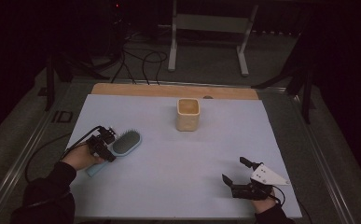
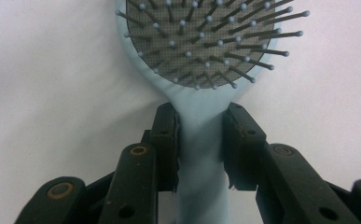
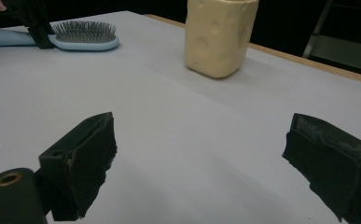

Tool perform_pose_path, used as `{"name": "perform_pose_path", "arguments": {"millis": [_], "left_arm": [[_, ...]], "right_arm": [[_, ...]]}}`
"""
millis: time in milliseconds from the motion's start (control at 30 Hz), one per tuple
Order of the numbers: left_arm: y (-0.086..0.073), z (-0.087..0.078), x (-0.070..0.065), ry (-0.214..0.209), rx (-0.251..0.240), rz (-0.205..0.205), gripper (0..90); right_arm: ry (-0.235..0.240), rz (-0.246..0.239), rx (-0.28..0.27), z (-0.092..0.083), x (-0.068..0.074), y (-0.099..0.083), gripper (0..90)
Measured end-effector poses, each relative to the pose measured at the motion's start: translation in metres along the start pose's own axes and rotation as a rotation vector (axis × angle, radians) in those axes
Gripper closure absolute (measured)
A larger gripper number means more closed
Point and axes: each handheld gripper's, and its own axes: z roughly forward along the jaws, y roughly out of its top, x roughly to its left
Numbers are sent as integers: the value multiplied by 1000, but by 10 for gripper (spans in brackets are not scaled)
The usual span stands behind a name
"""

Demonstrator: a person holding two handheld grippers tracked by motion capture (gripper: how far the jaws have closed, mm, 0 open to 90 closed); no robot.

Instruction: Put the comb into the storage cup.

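left gripper (image 2: 200,140): pads pinching neck of light blue hairbrush (image 2: 201,56), bristles up, flat on white table sheet (image 1: 178,163). right gripper (image 1: 236,171): jaws spread, nothing between.

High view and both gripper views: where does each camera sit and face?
High view: above the person's side, facing forward-down; hairbrush, cup, forearms, left gripper, right gripper.
Left gripper view: along its jaws, which pinch the brush neck.
Right gripper view: low, facing across the table between wide jaws.
All three share the hairbrush.
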Motion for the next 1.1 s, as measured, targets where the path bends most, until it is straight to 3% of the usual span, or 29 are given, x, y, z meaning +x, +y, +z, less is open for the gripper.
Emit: {"name": "perform_pose_path", "arguments": {"millis": [300, 567, 833, 1100], "left_arm": [[1, 0, -1, 8, 2, 7, 701], [-4, -4, 1, 5, -33, -7, 704], [-11, -23, 7, -13, -128, -45, 704], [-11, -38, 3, -15, -204, -31, 704]], "right_arm": [[-1, 7, -1, 0, 0, 0, 84], [-4, 10, -3, 0, -1, 0, 85], [-6, 9, -1, 0, -1, 0, 84], [-5, 7, 0, 1, -1, 0, 85]]}}
